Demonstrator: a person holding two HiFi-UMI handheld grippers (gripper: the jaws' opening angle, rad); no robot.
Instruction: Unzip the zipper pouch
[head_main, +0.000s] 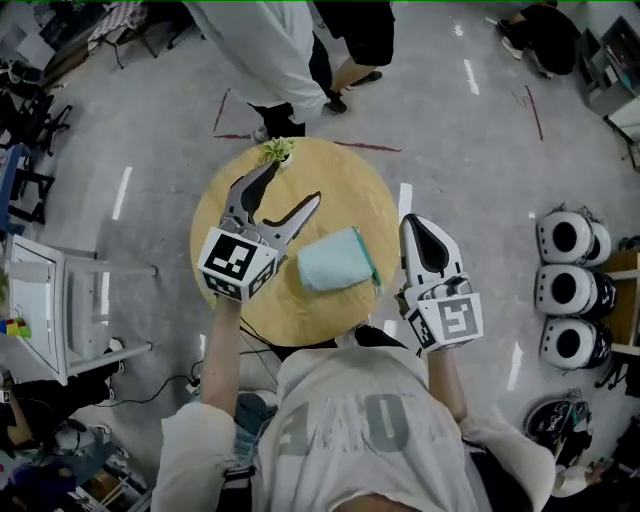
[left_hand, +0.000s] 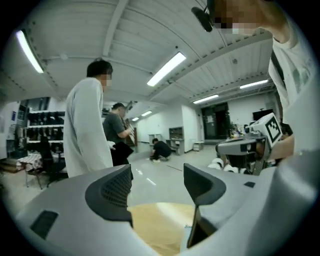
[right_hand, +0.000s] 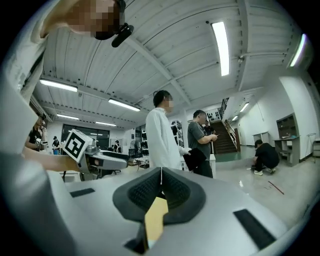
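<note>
Over the left half of the round wooden table (head_main: 350, 185), the left gripper (head_main: 294, 182) reaches out from a bare forearm and angles away from the wearer. Its two jaws are spread wide with nothing between them. The right gripper (head_main: 412, 228) is held just beside the table's right edge and points forward, its jaws pressed together and empty.

Between the two, a little right of the table's middle, lies the zipper pouch (head_main: 333, 262). It is pale mint, roughly rectangular and flat, with a greener strip along the edge nearest the right gripper. Neither gripper touches it, and I cannot tell whether the zip is done up.

Only the head view shows the pouch. It also shows a small green plant (head_main: 277, 150) at the table's far rim and a person in a white coat (head_main: 265, 55) standing just beyond.

The left gripper view looks low across the tabletop, with only tan wood in the gap between its jaws. Farther off stand a person in a dark shirt (left_hand: 117, 131) and someone crouching (left_hand: 161, 149). The right gripper view shows its dark pads (right_hand: 142, 192) meeting along one seam, with a sliver of tan below.
</note>
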